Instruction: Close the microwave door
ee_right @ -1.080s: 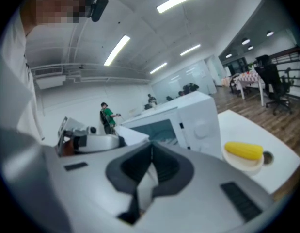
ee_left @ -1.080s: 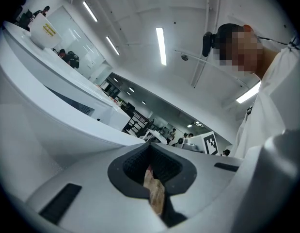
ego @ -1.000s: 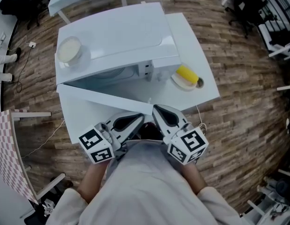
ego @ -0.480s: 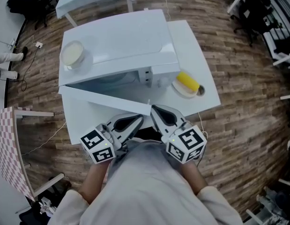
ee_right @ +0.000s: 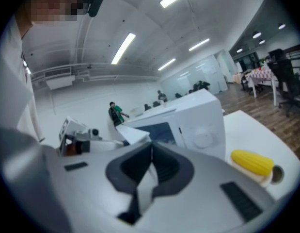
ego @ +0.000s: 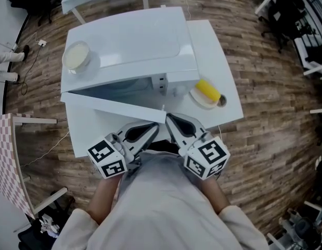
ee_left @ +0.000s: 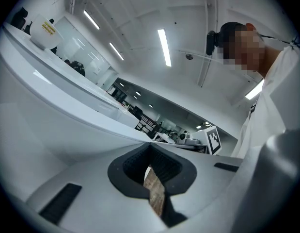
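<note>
Microwave door [ego: 116,107] [ee_right: 135,133] open, swung out from its hinge on the left side of a white microwave [ego: 129,40] [ee_right: 188,120]. Free edge of that door just ahead of both pairs of jaws, close to the tips; touching or apart, impossible to tell. Dark cooking chamber showing behind the door, farther ahead of the jaws.

Left gripper [ego: 154,128] [ee_left: 150,154] held low and near the person's body, jaws closed together with nothing between them, only a thin sliver of wooden floor seen through the slit. Right gripper [ego: 169,119] [ee_right: 150,152] just beside it, jaws likewise pressed together and empty, tips angled toward the left gripper's tips. Black-and-white marker cube on each, left [ego: 107,160] and right [ego: 207,158], behind the jaws, close to the person's light-coloured top.

Pale bowl [ego: 76,55] [ee_left: 43,29] on top of the microwave, far ahead and to the left of the jaws. Yellow corn cob [ego: 207,88] [ee_right: 251,161] lying on a small plate [ego: 201,96], ahead and to the right of the right jaws, just beside the microwave's control panel. White table [ego: 213,46] under the microwave and the plate. Wooden plank floor [ego: 265,119] all around.
</note>
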The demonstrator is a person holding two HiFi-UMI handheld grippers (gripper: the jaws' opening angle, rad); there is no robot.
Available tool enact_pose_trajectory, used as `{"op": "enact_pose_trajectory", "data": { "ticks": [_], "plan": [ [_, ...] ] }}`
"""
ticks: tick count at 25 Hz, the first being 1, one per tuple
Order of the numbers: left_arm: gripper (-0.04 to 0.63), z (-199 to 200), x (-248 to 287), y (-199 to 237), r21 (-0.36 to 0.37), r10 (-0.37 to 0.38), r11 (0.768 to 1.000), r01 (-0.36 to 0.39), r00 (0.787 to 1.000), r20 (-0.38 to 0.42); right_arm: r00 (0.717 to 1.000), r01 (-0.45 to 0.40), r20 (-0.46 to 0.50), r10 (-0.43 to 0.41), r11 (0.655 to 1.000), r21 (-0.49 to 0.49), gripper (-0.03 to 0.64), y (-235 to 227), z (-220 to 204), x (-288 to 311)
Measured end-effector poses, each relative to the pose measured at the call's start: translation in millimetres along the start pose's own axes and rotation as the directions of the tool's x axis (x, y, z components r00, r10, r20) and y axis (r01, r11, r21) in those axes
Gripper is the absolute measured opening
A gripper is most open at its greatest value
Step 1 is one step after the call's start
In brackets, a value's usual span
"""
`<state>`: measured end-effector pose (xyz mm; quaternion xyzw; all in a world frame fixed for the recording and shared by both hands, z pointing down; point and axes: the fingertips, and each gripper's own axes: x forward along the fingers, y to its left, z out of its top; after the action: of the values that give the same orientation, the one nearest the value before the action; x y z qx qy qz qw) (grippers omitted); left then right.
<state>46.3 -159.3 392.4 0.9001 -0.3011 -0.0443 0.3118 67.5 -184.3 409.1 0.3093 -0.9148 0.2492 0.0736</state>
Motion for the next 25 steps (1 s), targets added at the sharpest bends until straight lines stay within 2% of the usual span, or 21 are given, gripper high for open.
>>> {"op": "enact_pose_trajectory", "data": {
  "ticks": [17,25],
  "plan": [
    [0.018,10.3,27.9,11.6,-0.012,0.004,1.0,-0.005,1.0,-0.012,1.0,-0.016,-0.014,0.017,0.999,0.033,0.023,-22.6,2.6,0.6],
    [0.018,18.6,31.7,18.2,-0.06,-0.002,0.998,0.003,1.0,0.013,1.0,-0.005,-0.013,0.006,0.999,0.049,0.023,-27.2,4.7,-2.2]
  ]
}}
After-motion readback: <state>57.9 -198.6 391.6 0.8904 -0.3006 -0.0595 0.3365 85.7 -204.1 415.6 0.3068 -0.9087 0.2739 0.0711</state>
